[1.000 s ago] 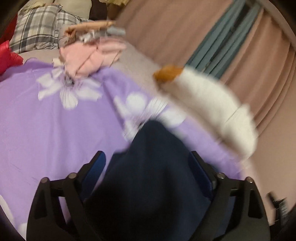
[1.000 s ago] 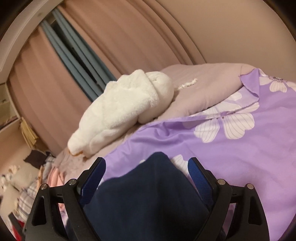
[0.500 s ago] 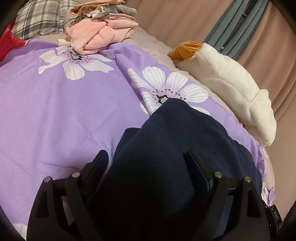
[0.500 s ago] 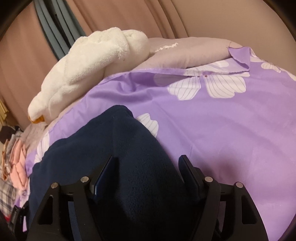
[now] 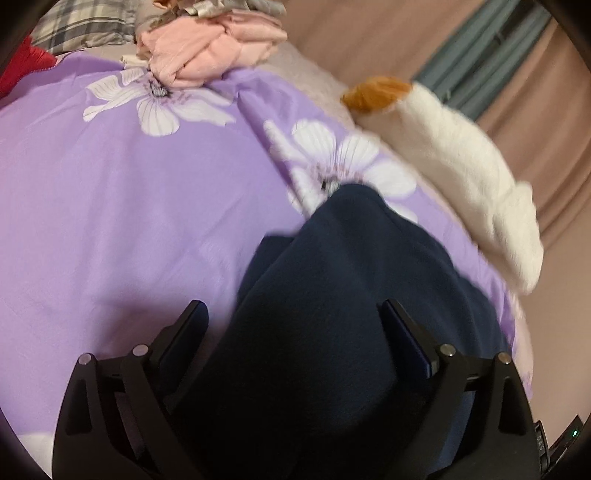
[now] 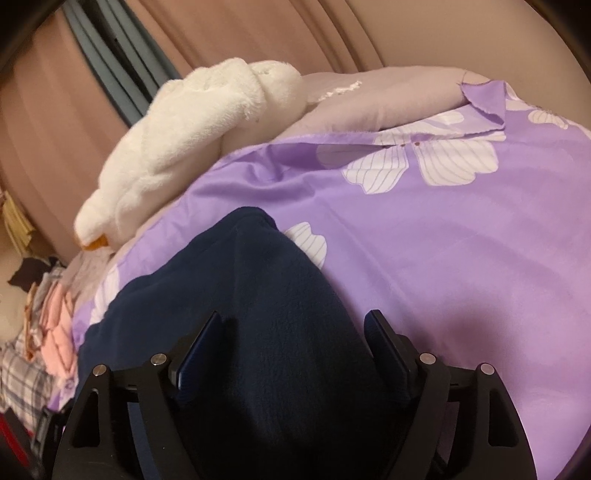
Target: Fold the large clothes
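Observation:
A dark navy fleece garment lies bunched on the purple flowered bedsheet. It runs back between the fingers of my left gripper, whose jaws are opening; sheet shows between the left finger and the cloth. In the right wrist view the same navy garment fills the space between the fingers of my right gripper. Those jaws are opening too, and the cloth's edge stops just short of the right finger. The garment's near part is hidden under both grippers.
A white plush goose with an orange beak lies along the bed's far edge by pink curtains. A pile of pink clothes and a plaid pillow sit at the bed's head. A red item is at left.
Both grippers have sunk toward the bed and tilted downward, so the navy garment has come to rest on the sheet. The left jaws stand wider, with a gap now beside the left finger.

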Demonstrator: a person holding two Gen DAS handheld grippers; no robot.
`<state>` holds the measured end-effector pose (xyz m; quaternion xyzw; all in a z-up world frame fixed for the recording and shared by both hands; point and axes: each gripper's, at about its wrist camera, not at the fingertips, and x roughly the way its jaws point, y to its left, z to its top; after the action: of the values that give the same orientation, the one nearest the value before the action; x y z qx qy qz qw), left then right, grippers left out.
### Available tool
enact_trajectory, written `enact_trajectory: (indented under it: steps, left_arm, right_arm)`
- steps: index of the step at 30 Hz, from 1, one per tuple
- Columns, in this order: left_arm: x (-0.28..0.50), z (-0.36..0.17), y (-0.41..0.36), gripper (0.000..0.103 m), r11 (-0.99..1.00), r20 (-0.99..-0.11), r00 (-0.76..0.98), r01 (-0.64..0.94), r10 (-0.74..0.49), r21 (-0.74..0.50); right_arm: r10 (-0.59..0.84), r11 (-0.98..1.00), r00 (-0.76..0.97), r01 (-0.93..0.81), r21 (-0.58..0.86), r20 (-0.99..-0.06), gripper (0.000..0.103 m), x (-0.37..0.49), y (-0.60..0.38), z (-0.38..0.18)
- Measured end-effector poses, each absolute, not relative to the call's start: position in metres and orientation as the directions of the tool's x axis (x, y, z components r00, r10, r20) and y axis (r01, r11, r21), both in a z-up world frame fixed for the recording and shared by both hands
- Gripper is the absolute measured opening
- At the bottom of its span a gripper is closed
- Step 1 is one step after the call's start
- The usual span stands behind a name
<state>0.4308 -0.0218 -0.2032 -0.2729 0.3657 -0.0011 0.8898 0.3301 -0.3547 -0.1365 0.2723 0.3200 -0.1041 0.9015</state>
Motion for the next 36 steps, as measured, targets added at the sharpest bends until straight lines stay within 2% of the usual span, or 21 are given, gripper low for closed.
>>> enact_trajectory:
  steps: [1, 2, 5, 8, 11, 14, 16, 18, 22, 26, 29, 30, 32, 33, 34, 35, 36]
  left_arm:
    - [0.418, -0.198, -0.017, 0.095, 0.849, -0.644, 0.728, -0.17, -0.234, -0.5]
    - [0.407, -0.195, -0.011, 0.095, 0.844, -0.639, 0.726, -0.156, -0.255, -0.514]
    - [0.356, -0.182, 0.014, 0.095, 0.822, -0.638, 0.73, -0.193, -0.244, -0.536]
    - [0.319, -0.174, 0.029, 0.096, 0.803, -0.622, 0.726, -0.167, -0.294, -0.573]
    - [0.292, -0.185, 0.03, 0.097, 0.792, -0.639, 0.689, -0.154, -0.343, -0.591]
    - [0.284, -0.213, 0.024, 0.097, 0.684, -0.625, 0.597, -0.167, -0.504, -0.71]
    - [0.285, -0.231, 0.009, 0.097, 0.58, -0.56, 0.521, -0.145, -0.644, -0.802]
    - [0.281, -0.224, -0.006, 0.097, 0.648, -0.57, 0.574, -0.087, -0.588, -0.757]
    - [0.294, -0.222, -0.038, 0.098, 0.715, -0.585, 0.573, 0.003, -0.574, -0.699]
    - [0.325, -0.231, -0.046, 0.098, 0.611, -0.513, 0.568, -0.022, -0.644, -0.791]
    - [0.355, -0.236, -0.046, 0.098, 0.552, -0.485, 0.584, -0.075, -0.651, -0.83]
    - [0.364, -0.236, -0.05, 0.095, 0.558, -0.496, 0.585, -0.088, -0.642, -0.825]
    - [0.378, -0.235, -0.06, 0.08, 0.61, -0.542, 0.598, -0.109, -0.59, -0.785]
    - [0.384, -0.237, -0.063, 0.064, 0.64, -0.567, 0.611, -0.126, -0.552, -0.758]
    - [0.389, -0.24, -0.065, 0.059, 0.663, -0.578, 0.629, -0.129, -0.52, -0.737]
    - [0.389, -0.24, -0.065, 0.057, 0.675, -0.571, 0.648, -0.117, -0.503, -0.728]
    - [0.388, -0.24, -0.069, 0.055, 0.695, -0.565, 0.669, -0.099, -0.483, -0.712]
  right_arm:
    - [-0.046, 0.848, 0.76, 0.372, 0.377, -0.648, 0.081, 0.319, -0.352, -0.132]
    - [-0.076, 0.862, 0.752, 0.38, 0.337, -0.655, 0.087, 0.302, -0.351, -0.127]
    - [-0.06, 0.859, 0.748, 0.376, 0.347, -0.661, 0.092, 0.259, -0.36, -0.122]
    - [-0.002, 0.778, 0.686, 0.459, 0.429, -0.728, 0.092, 0.227, -0.385, -0.132]
    - [0.104, 0.684, 0.675, 0.484, 0.546, -0.73, 0.092, 0.202, -0.401, -0.149]
    - [0.164, 0.629, 0.72, 0.45, 0.633, -0.675, 0.092, 0.184, -0.394, -0.151]
    - [0.247, 0.616, 0.726, 0.393, 0.683, -0.641, 0.092, 0.184, -0.381, -0.155]
    - [0.286, 0.613, 0.729, 0.36, 0.704, -0.622, 0.092, 0.185, -0.369, -0.159]
    - [0.232, 0.646, 0.745, 0.362, 0.672, -0.625, 0.092, 0.191, -0.353, -0.157]
    - [0.295, 0.616, 0.762, 0.309, 0.724, -0.577, 0.092, 0.217, -0.346, -0.163]
    - [0.274, 0.631, 0.762, 0.318, 0.708, -0.586, 0.092, 0.244, -0.336, -0.163]
    - [0.266, 0.631, 0.764, 0.324, 0.705, -0.588, 0.092, 0.252, -0.334, -0.162]
    - [0.246, 0.625, 0.77, 0.339, 0.704, -0.589, 0.092, 0.268, -0.329, -0.163]
    - [0.234, 0.628, 0.771, 0.345, 0.697, -0.592, 0.092, 0.275, -0.327, -0.163]
    - [0.214, 0.64, 0.772, 0.352, 0.683, -0.598, 0.086, 0.279, -0.325, -0.162]
    - [0.205, 0.659, 0.78, 0.337, 0.672, -0.592, 0.073, 0.283, -0.323, -0.163]
    - [0.218, 0.675, 0.784, 0.31, 0.67, -0.582, 0.066, 0.284, -0.324, -0.166]
